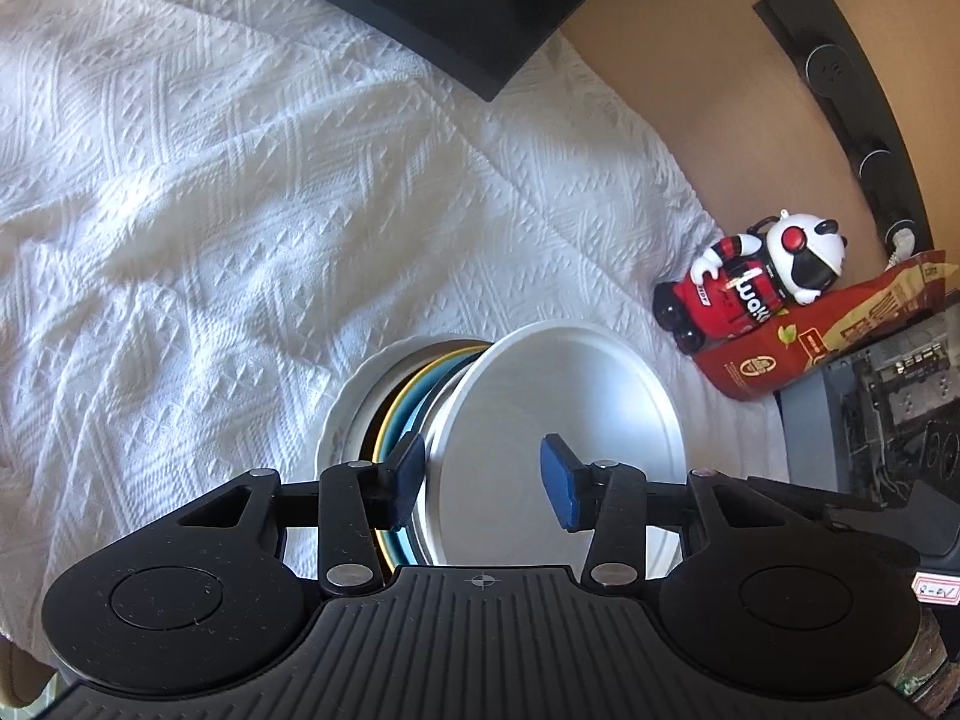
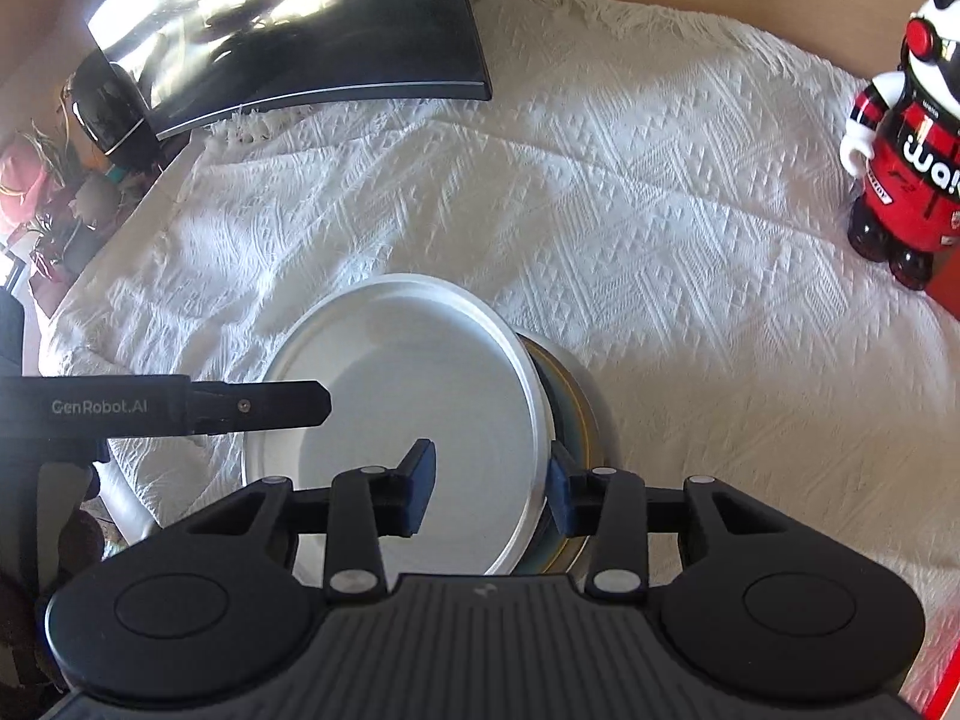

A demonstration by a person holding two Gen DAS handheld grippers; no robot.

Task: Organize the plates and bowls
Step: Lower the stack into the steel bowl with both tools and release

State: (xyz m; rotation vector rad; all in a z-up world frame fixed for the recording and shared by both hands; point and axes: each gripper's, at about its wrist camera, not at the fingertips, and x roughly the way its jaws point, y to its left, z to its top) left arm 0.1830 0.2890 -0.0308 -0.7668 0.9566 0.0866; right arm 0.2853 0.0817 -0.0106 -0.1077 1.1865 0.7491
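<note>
A silver metal plate (image 1: 558, 420) lies on top of a stack of dishes on the white cloth. Below it show a blue dish (image 1: 401, 420), a yellow rim and a white scalloped plate (image 1: 342, 414). My left gripper (image 1: 486, 480) is open, its blue pads straddling the metal plate's near-left edge. In the right wrist view the metal plate (image 2: 408, 384) fills the middle. My right gripper (image 2: 489, 486) is open, its pads on either side of the plate's right rim. The left gripper's finger (image 2: 258, 405) reaches in from the left.
A red, white and black panda figurine (image 1: 750, 282) stands beside a red snack bag (image 1: 828, 324) at the right; it also shows in the right wrist view (image 2: 906, 138). A dark curved monitor (image 2: 288, 24) stands at the back. The white textured cloth (image 1: 210, 210) covers the table.
</note>
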